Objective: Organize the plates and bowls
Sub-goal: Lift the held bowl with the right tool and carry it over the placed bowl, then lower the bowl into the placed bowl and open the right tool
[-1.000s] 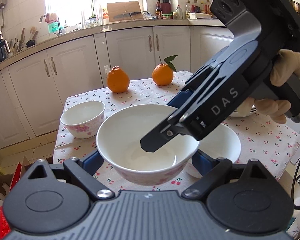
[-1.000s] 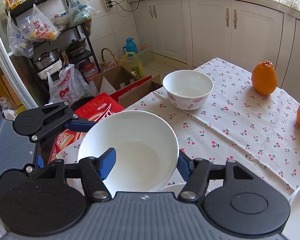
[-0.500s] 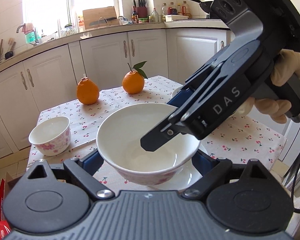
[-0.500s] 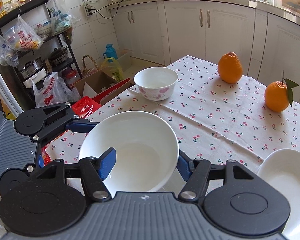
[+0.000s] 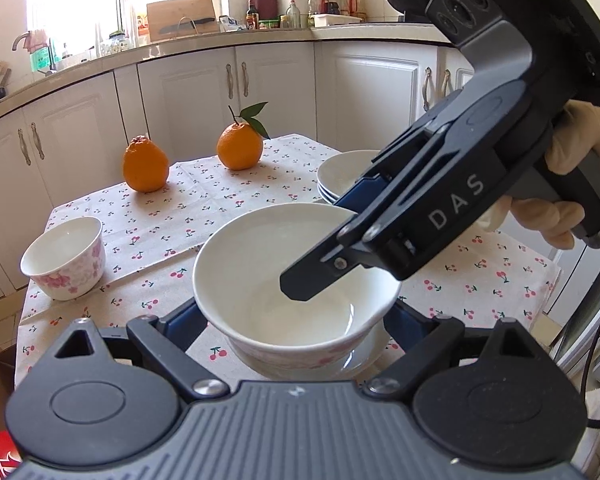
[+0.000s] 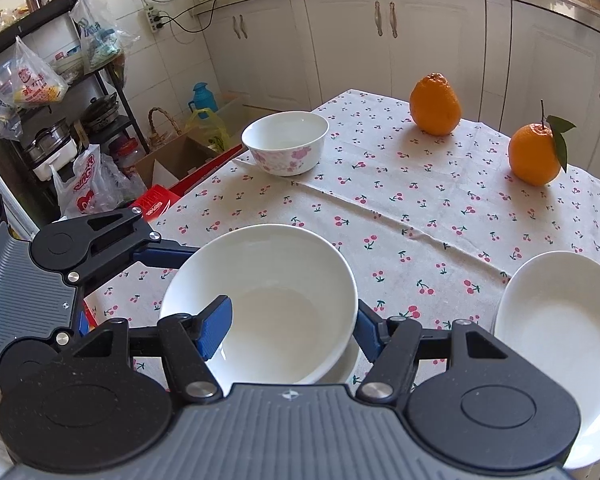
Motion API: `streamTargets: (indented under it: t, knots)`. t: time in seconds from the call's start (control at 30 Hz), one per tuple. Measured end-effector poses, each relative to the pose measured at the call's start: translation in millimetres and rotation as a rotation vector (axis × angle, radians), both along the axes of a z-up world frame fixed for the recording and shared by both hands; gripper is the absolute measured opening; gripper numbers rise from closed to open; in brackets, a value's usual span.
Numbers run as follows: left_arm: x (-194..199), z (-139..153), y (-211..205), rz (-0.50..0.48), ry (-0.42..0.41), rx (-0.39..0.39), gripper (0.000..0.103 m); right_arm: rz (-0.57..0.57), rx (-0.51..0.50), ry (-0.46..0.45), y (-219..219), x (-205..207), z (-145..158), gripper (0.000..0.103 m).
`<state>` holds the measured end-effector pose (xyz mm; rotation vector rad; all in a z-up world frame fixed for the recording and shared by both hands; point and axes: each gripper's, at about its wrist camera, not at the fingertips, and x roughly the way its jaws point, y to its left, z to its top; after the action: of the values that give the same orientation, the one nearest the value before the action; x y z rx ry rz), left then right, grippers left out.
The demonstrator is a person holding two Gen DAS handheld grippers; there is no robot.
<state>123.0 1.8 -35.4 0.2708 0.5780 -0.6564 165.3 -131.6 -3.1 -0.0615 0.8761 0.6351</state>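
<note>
Where the cherry-print cloth covers the worktop (image 6: 420, 216), a small floral bowl (image 5: 64, 258) stands near the far left corner, upright, well apart from the rest. Two oranges sit toward the rear: a knobbed orange (image 5: 145, 165) and, to its right, a leafed orange (image 5: 240, 149), apart from each other.

At centre, a large white bowl (image 5: 292, 292) with a pink floral outer wall is gripped from two sides. The left gripper (image 5: 296, 322) has its blue fingers (image 5: 186, 322) spread wide and set against opposite outer walls of this bowl. The right gripper (image 6: 292, 326) pinches the near rim: one blue finger lies inside the bowl, the other outside, closed on the wall. In the left wrist view the right gripper reaches in from the right, held by a gloved hand (image 5: 556, 188).

Directly beneath the large bowl, a white plate (image 5: 366, 354) shows at its base; whether the bowl rests on it or is just above it cannot be determined.

Right of centre, a stack of white plates (image 5: 342, 172) sits on the cloth, near the large bowl but not touching it.
</note>
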Motion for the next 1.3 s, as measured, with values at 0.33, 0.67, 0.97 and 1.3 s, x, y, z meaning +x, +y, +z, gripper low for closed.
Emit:
streamTargets:
  t: [0.33, 0.67, 0.97, 1.3]
  knots:
    - [1.9, -5.0, -2.0, -0.003, 0.022, 0.002, 0.094, -0.007, -0.001, 0.018, -1.7, 0.0, -6.2, 0.07]
    - [3.9, -7.6, -2.8, -0.004, 0.037, -0.001, 0.094, -0.006, -0.007, 0.028, -1.2, 1.5, -10.3, 0.07]
    - [5.3, -8.4, -1.5, -0.005, 0.045, -0.01, 0.094, -0.004, -0.01, 0.026, -1.3, 1.8, -10.4, 0.071]
    - [3.3, -9.1, -1.5, -0.009, 0.035, -0.006, 0.096, 0.002, -0.02, -0.006, 3.4, -0.5, -7.6, 0.097]
